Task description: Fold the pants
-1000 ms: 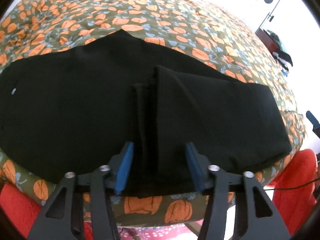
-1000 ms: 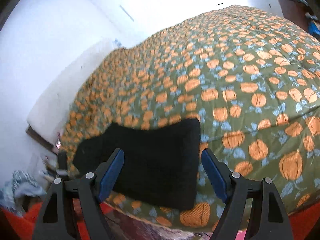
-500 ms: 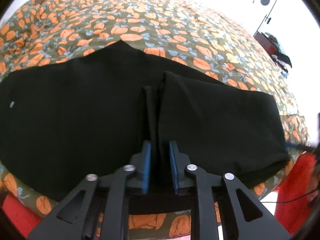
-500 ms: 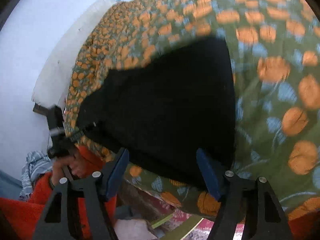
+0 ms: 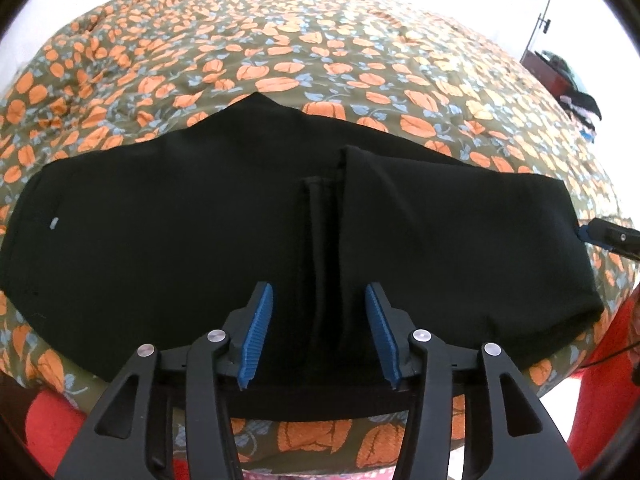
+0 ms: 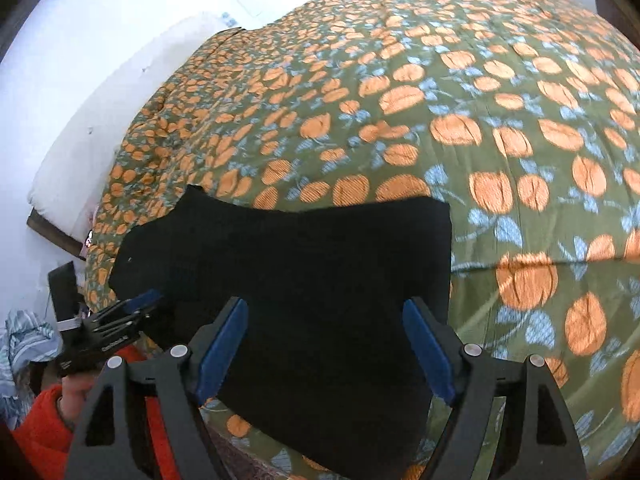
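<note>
Black pants (image 5: 160, 232) lie flat on the bed, with the leg end folded over into a second layer on the right (image 5: 460, 240). My left gripper (image 5: 320, 336) is open, its blue pads either side of the fold ridge at the near hem. My right gripper (image 6: 324, 356) is open over the pants' folded end (image 6: 312, 264) at the bed's near edge. The right gripper's tip (image 5: 600, 234) shows at the pants' right edge in the left wrist view. The left gripper (image 6: 120, 320) shows at the left in the right wrist view.
The bed carries a green cover with orange pumpkins (image 5: 320, 52) (image 6: 500, 120). A white pillow (image 6: 112, 128) lies at the bed's far left end. Dark furniture with clothes (image 5: 560, 80) stands at the far right. Striped cloth (image 6: 24, 344) lies on the floor.
My left gripper shut on the fold ridge half a second ago and has opened again. My right gripper swung down toward the pants' end, then drew back a little, staying open.
</note>
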`<state>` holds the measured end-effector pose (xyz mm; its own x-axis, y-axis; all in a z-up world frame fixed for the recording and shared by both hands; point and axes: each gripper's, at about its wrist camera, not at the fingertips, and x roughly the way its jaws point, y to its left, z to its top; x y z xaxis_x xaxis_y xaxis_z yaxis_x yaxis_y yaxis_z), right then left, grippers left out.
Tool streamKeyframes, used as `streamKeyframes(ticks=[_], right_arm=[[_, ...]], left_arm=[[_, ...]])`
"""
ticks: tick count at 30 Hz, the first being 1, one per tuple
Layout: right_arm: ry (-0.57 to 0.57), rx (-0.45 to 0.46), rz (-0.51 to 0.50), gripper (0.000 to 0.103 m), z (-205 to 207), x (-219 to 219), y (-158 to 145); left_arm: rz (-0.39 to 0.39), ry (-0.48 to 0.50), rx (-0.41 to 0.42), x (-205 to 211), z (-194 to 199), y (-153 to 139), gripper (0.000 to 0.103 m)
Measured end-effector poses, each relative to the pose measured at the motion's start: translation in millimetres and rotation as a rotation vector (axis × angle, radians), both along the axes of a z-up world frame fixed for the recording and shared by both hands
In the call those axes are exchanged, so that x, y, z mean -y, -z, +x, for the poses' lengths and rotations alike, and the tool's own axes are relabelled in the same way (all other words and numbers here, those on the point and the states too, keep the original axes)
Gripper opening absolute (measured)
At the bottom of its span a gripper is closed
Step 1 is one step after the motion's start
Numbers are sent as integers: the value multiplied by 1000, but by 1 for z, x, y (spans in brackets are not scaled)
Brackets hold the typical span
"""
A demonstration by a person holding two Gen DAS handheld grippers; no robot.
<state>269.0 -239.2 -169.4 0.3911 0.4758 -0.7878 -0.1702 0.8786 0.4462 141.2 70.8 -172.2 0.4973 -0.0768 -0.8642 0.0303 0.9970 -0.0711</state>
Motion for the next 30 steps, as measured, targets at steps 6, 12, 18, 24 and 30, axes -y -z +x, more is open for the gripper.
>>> streamKeyframes(ticks=[6,12,18,24,30], right_arm=[[-10,53,-9,80,-17,0,-15],[-22,59,-24,80,-42,2,-12],[18,49,14,80,-39,12,-13],[-29,36,3,80,-38,-4,-9],[-60,38,-18,80,-37,-18,-7]], left_arm=[[-34,-18,11,-4,-4,-7,52],[-78,-112,99,-48,-23,-37,75],[-231,-585,154,-202,-51,-47,75],[-524,-868,134,-331,-84,-15,70],[-539,-773,42,-349,-63,7,58]])
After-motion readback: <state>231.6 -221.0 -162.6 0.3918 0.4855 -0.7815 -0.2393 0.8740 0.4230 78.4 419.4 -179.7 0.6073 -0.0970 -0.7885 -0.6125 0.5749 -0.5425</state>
